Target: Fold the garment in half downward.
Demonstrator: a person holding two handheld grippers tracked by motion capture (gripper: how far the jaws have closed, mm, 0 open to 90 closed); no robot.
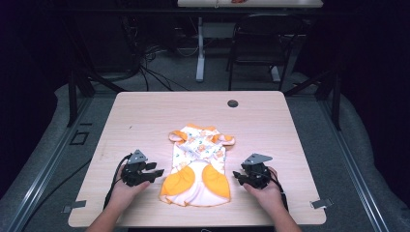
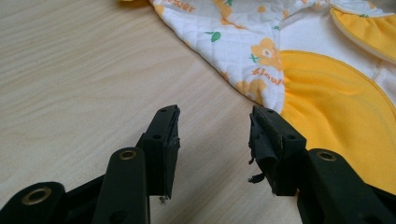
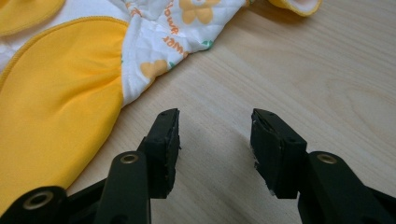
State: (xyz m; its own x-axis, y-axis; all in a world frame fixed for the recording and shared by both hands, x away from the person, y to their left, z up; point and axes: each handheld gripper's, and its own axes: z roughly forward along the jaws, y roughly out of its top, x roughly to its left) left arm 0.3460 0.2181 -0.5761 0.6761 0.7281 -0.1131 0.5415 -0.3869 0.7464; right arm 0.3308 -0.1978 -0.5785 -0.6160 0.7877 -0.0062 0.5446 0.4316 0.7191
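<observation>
A quilted white baby romper (image 1: 199, 166) with orange flower print and smooth yellow panels lies flat mid-worktop (image 1: 145, 116), pale wood-grained. The left gripper (image 1: 153, 173) and right gripper (image 1: 238, 176) flank it, black jaws open and empty.

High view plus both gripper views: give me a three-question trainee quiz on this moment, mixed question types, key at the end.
1. True or false: the left gripper is clamped on the baby garment.
2. Which colour are the garment's rounded panels nearest the person? A) blue B) orange-yellow C) green
3. Fill in: the garment lies flat on the wooden ____, between the left gripper and the right gripper.

Key:
1. False. Its jaws stand open over bare wood beside the garment's edge.
2. B
3. table
</observation>
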